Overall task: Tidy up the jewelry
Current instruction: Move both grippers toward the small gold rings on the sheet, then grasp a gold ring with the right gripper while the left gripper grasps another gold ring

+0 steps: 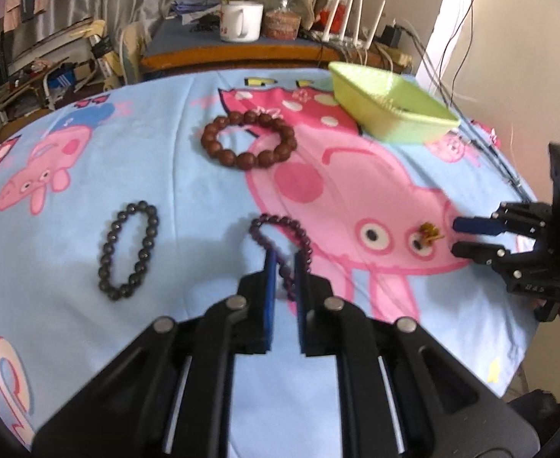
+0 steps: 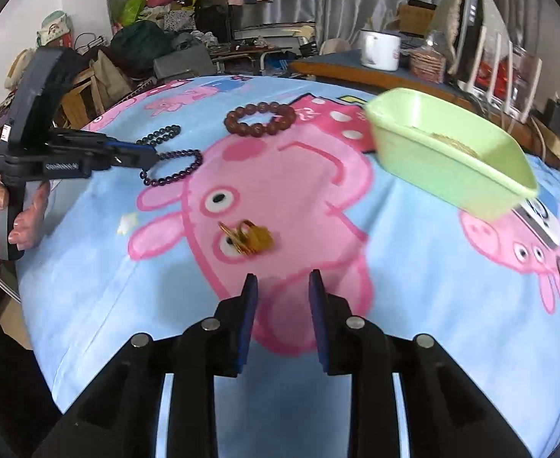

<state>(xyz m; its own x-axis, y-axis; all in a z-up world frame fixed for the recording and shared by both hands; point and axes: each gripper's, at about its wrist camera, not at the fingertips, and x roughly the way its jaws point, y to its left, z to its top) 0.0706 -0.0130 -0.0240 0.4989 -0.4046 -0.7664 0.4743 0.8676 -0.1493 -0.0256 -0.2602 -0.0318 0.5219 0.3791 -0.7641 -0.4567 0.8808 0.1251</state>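
Note:
My left gripper (image 1: 283, 263) is shut on a purple bead bracelet (image 1: 299, 236), whose loop hangs ahead of the blue pads just over the cartoon-pig cloth (image 1: 165, 175). The right wrist view shows the same gripper (image 2: 154, 156) and purple bracelet (image 2: 181, 175) at the left. A small gold trinket (image 2: 249, 238) lies on the pig's eye, just ahead of my right gripper (image 2: 283, 278). That gripper's fingers stand apart with nothing between them. A brown bead bracelet (image 1: 247, 139) and a black bead bracelet (image 1: 129, 250) lie flat on the cloth. A light green tray (image 1: 394, 114) sits at the far right.
The green tray (image 2: 451, 168) holds something pale inside. Behind the table a desk carries a white mug (image 1: 240, 21), a router with white antennas (image 1: 350, 15) and cables (image 1: 444, 76). A hand (image 2: 24, 217) grips the left tool's handle. The cloth's edge falls away at the right (image 1: 516, 343).

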